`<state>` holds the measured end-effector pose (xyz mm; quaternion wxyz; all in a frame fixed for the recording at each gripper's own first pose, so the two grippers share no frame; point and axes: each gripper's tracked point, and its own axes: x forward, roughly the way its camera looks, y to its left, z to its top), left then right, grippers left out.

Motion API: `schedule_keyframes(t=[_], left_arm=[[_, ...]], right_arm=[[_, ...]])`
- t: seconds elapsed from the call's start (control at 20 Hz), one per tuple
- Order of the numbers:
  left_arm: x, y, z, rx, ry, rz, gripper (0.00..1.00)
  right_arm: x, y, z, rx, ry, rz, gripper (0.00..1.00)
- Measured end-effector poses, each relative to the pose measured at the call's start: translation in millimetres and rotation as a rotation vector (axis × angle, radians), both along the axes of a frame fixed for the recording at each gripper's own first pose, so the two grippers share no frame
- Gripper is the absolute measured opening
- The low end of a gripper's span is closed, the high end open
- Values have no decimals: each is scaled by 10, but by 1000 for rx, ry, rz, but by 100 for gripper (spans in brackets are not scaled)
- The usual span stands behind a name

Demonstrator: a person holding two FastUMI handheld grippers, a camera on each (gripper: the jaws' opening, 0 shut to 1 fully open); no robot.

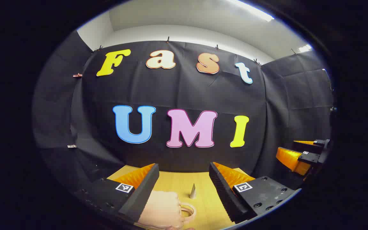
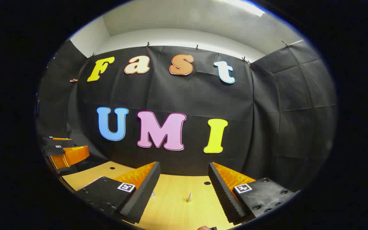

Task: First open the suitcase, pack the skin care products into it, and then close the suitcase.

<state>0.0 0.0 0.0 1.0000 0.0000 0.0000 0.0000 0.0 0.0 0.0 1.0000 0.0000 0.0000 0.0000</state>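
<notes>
Counter (image 1: 177,185) of pale wood lies low in both views, running back to the black cloth wall (image 1: 184,92), and nothing stands between my claws and that wall. I hold the left claw (image 1: 184,191) released, its two fingers spread wide with bare wood between them; the right claw (image 2: 184,191) is released the same way, gripping nothing.

In the left gripper view I count one small pale cone-shaped tip (image 1: 193,191) standing upright on the counter between the fingers, and one pale pink rounded thing with a loop handle (image 1: 166,212) at the bottom edge, just beside my left finger (I cannot tell what it is, nor whether it belongs to the suitcase). The right claw also shows there at the far right edge, well apart.

In the right gripper view the same sort of small pointed tip (image 2: 189,197) stands between the fingers, and I count two dark round holes in the counter (image 2: 207,183). The left claw sits at the far left edge (image 2: 64,151).

Overhead I see one bright ceiling light strip (image 1: 251,9).
</notes>
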Motion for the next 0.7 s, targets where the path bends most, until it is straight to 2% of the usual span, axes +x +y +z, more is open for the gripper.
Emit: schedule_keyframes(t=[0.2, 0.7], left_arm=[[43, -20, -81, -41, 21, -21, 98], [93, 28, -169, -30, 38, -47, 98]], right_arm=[[-17, -30, -24, -20, 3, -18, 96], [55, 7, -53, -24, -4, -37, 96]])
